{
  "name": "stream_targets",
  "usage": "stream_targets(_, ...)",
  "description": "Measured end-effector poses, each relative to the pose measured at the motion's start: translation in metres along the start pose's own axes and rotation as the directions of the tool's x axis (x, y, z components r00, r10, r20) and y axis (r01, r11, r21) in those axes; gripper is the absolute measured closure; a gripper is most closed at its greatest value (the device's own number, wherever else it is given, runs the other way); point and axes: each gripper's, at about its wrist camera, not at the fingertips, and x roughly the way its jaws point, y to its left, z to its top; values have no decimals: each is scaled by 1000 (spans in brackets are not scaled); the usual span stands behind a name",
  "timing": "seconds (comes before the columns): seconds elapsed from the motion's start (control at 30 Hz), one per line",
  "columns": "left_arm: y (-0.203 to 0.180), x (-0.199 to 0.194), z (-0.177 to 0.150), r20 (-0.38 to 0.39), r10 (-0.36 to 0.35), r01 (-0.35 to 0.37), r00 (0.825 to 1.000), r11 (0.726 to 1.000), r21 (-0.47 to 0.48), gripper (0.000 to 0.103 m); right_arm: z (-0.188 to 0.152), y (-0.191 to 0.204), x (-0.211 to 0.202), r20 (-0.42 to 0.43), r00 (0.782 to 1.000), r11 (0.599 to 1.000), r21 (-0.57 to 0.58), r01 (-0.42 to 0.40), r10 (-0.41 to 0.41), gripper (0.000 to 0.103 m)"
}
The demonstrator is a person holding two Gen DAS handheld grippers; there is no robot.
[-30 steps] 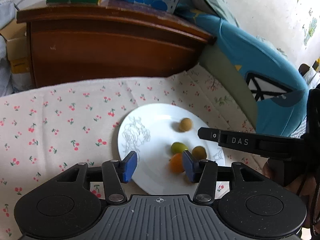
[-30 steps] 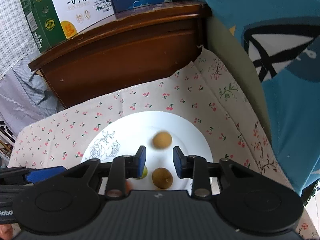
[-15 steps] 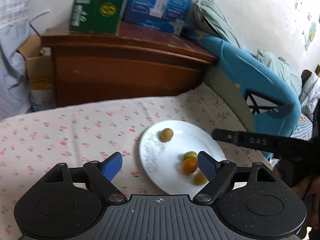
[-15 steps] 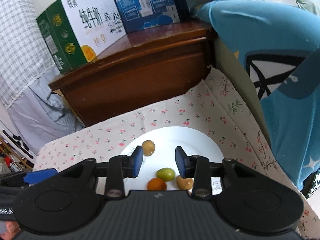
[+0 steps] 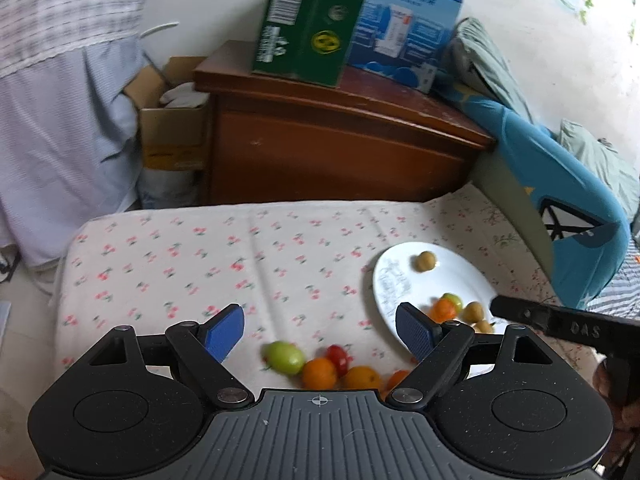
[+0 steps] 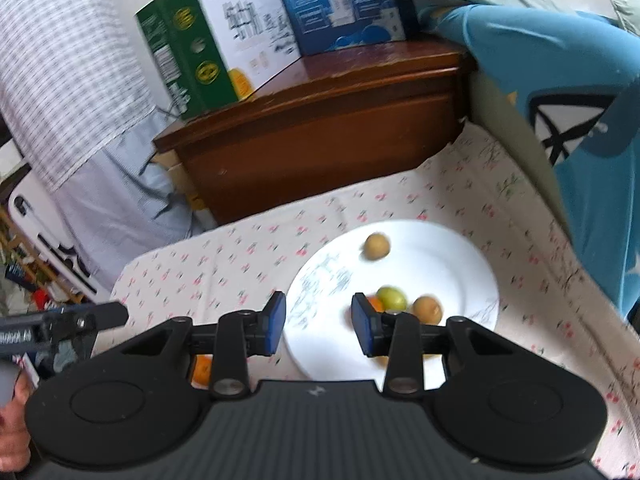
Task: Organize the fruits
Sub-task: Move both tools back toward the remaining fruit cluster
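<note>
A white plate [image 5: 452,276] on the cherry-print cloth [image 5: 240,248] holds a brown fruit [image 5: 425,261], an orange one [image 5: 442,309], a green one [image 5: 453,300] and two more brown ones. My left gripper [image 5: 319,334] is wide open above the cloth, holding nothing. Below it lie a green fruit [image 5: 285,357], a red one [image 5: 337,355] and oranges [image 5: 319,374]. My right gripper [image 6: 319,322] hangs open and empty over the plate [image 6: 440,264], near its green fruit [image 6: 393,298].
A wooden cabinet [image 5: 340,148] stands behind the table, bearing a green carton [image 5: 304,20] and a blue carton [image 5: 404,28]. A blue cushion [image 5: 576,216] borders the right side. A cardboard box [image 5: 172,120] sits at the left, and one orange [image 6: 200,370] lies left of the plate.
Both grippers have drawn back and up from the plate. The left jaws have spread wide and its view has swung left, showing loose fruit on the cloth. The right jaws widened slightly.
</note>
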Motion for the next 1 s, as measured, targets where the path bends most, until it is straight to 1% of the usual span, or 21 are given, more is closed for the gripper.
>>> stream_targets(0.1,7,-3,-5,-7,31,-30,1000,999,14,19,-11,8,-1,-21,1000,1000,-2,-20,20,65)
stream_targets(0.33,22,-2,-21,-48,50,-49,998,999,15,19,-36,26,-2,-70,997,998,-46,-44,40,66)
stream_targets(0.43,27,-1,-29,-60,69,-66,996,997,44,19,-46,32,1,-99,994,996,-60,-59,53,69)
stream_targets(0.67,33,5,-49,-85,112,-101,990,986,131,19,-63,41,17,-163,984,995,-61,-79,68,70)
stream_targets(0.8,35,13,-59,-122,100,-82,987,986,146,19,-67,44,25,-187,980,994,-74,-84,69,70)
stream_targets(0.9,36,17,-64,-139,82,-62,987,988,144,20,-67,43,29,-194,978,995,-60,-85,72,70)
stream_targets(1.0,32,21,-68,-137,84,-58,987,981,184,21,-67,41,34,-200,977,996,-36,-84,76,70)
